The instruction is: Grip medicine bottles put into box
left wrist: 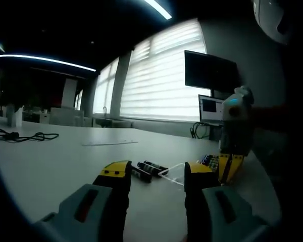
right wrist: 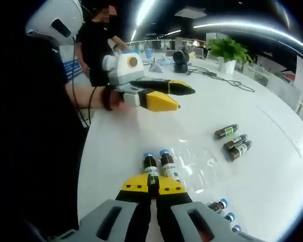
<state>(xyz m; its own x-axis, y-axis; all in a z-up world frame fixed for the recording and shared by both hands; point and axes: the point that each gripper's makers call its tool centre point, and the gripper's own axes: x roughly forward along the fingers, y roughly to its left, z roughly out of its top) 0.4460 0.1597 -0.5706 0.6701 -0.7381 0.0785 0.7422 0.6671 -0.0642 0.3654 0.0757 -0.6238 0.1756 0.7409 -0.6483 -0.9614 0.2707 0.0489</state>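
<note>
Small brown medicine bottles with blue caps lie on the white table. In the right gripper view two of them (right wrist: pixel 166 162) lie side by side in a clear plastic box (right wrist: pixel 204 160). My right gripper (right wrist: pixel 153 185) is shut on the rear end of the left one (right wrist: pixel 150 165). In the left gripper view, the right gripper (left wrist: pixel 230 170) points down at the box (left wrist: pixel 174 174). My left gripper (left wrist: pixel 157 172) is open and holds nothing, with loose bottles (left wrist: pixel 148 168) on the table ahead of it. It hovers open (right wrist: pixel 184 97) above the table beyond the box.
Three bottles (right wrist: pixel 233 142) lie to the right of the box and more (right wrist: pixel 220 205) near the lower right. A potted plant (right wrist: pixel 227 50) and cables (right wrist: pixel 227 79) are far across the table. Monitors (left wrist: pixel 210 71) stand by the blinds; a black cable (left wrist: pixel 21 135) lies at left. A person stands behind.
</note>
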